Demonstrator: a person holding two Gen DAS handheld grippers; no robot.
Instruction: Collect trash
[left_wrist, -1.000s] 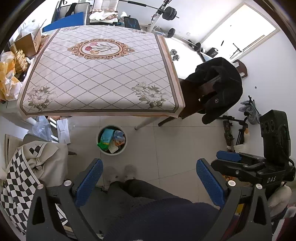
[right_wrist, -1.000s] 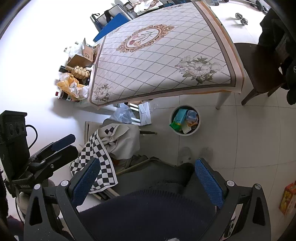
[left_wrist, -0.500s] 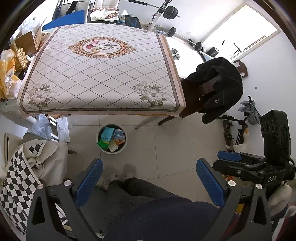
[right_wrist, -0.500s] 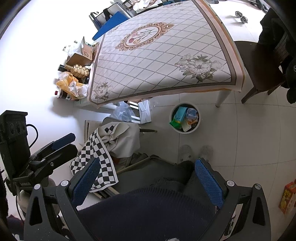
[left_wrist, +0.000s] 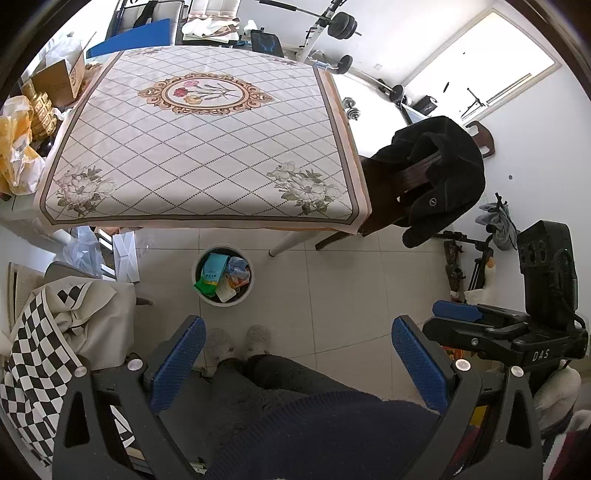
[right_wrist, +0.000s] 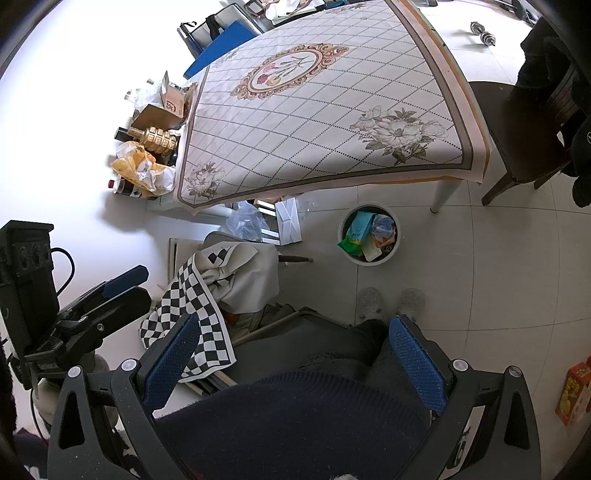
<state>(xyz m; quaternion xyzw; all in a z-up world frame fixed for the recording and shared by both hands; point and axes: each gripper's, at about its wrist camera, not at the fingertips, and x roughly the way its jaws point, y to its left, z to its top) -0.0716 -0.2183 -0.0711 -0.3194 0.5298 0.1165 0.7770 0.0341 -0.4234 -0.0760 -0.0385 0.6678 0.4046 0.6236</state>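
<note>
Between the blue pads of the left claw (left_wrist: 297, 367) is nothing but the person's dark lap; it gapes wide, as does the right claw (right_wrist: 291, 363). Over the last second both have drifted slightly, the view rising a little, with no reach begun. Collected trash sits in the white bin (left_wrist: 223, 274) on the floor, near the desk (left_wrist: 199, 147), whose top looks bare, so collecting seems finished. Nearby are a checkered cloth (right_wrist: 192, 314) and a coat-draped chair (left_wrist: 439, 177).
</note>
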